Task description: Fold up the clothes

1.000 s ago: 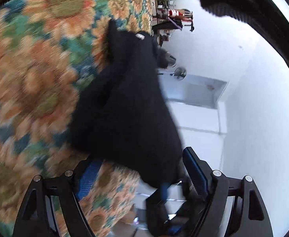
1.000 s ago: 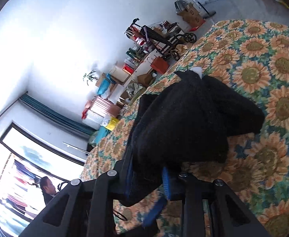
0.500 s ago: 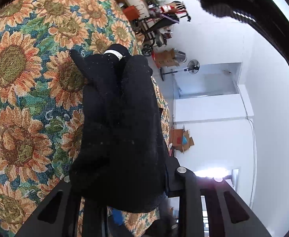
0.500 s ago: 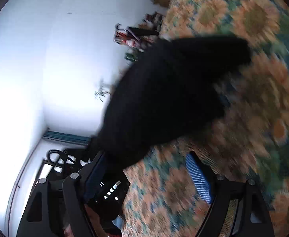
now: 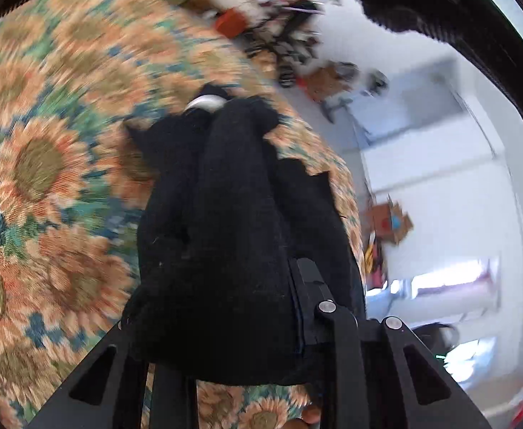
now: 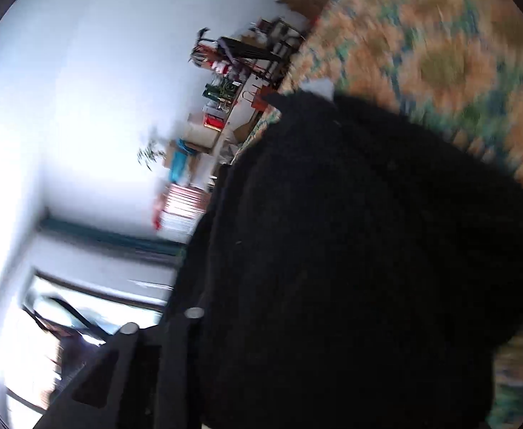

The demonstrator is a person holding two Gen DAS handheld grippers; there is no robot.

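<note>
Left wrist view showed my left gripper [image 5: 225, 321] clamped on the black knit garment [image 5: 236, 221], draped onto the sunflower cloth [image 5: 39, 164]. My right gripper [image 6: 261, 357], just closing, pinched it too. Soft, limp; edges gave the best hold.

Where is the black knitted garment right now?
The black knitted garment fills the centre of both wrist views, bunched on the sunflower-patterned cloth, its near edge between each gripper's fingers.

Right gripper [image 6: 225, 321] jaws just closing again on the black garment [image 6: 351, 250], left gripper [image 5: 222, 304] now clamped on it too, lifted higher off the sunflower cloth [image 5: 47, 178]
</note>
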